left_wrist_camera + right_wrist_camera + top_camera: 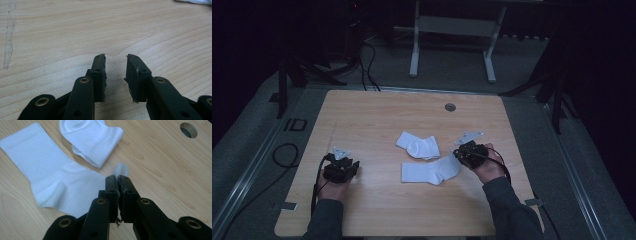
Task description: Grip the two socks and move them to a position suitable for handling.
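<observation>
Two white socks lie near the middle of the wooden table (377,115). One sock (430,171) (50,182) is spread flat, its toe end toward my right gripper (458,155) (118,178). That gripper is shut on the toe, and a bit of white fabric pokes out past the jaw tips. The other sock (418,145) (92,137) lies crumpled just beyond the flat one. My left gripper (352,166) (115,60) rests low over bare wood at the left, apart from both socks. Its jaws stand open with nothing between them.
A round cable hole (450,107) (188,130) sits in the table's far middle. A white sock edge (195,1) shows at the top right of the left gripper view. Beyond the table stand a white frame (452,30) and dark stands on the floor.
</observation>
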